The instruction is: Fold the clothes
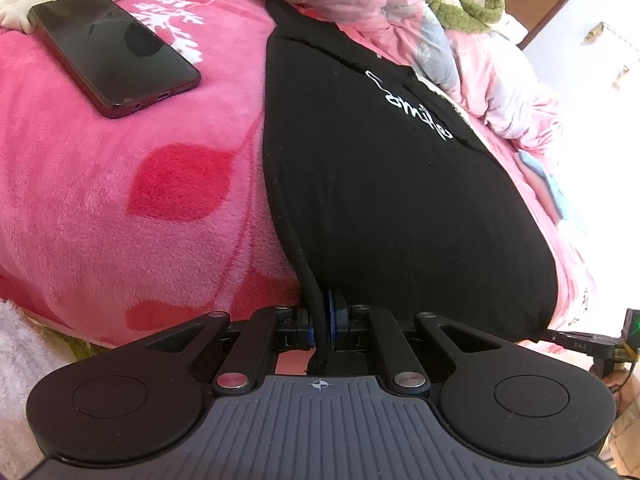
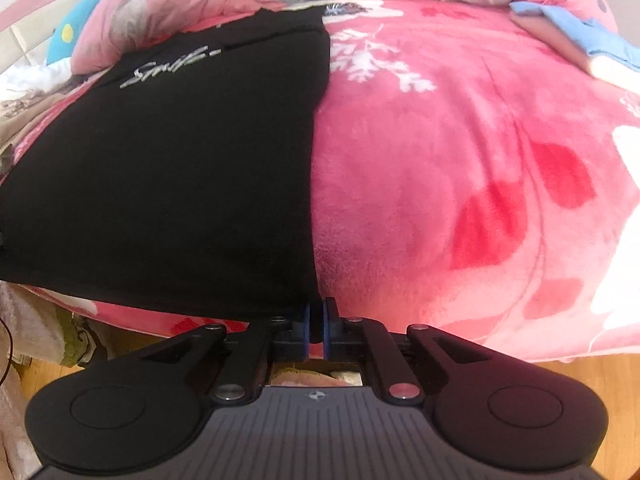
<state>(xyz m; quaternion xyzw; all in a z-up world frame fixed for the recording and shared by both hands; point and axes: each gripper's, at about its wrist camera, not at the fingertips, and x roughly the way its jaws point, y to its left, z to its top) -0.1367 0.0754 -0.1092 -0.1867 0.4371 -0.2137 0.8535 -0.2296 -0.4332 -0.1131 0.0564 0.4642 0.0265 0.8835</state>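
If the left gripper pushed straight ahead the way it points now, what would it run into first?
The black garment. The left gripper is already shut on its near corner, and the cloth stretches straight ahead over the pink blanket. The phone lies well off to the left of that line, though fisheye depth is uncertain.

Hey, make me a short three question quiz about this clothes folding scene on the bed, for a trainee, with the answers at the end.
1. True or false: the left claw is shut on the near hem of the black garment.
2. What lies on the pink blanket to the left of the garment in the left wrist view? A) phone B) book C) cup
3. Which corner of the garment does the right claw pinch in its own view?

Key
1. True.
2. A, the phone.
3. The near right corner, where the garment's edge meets the blanket.
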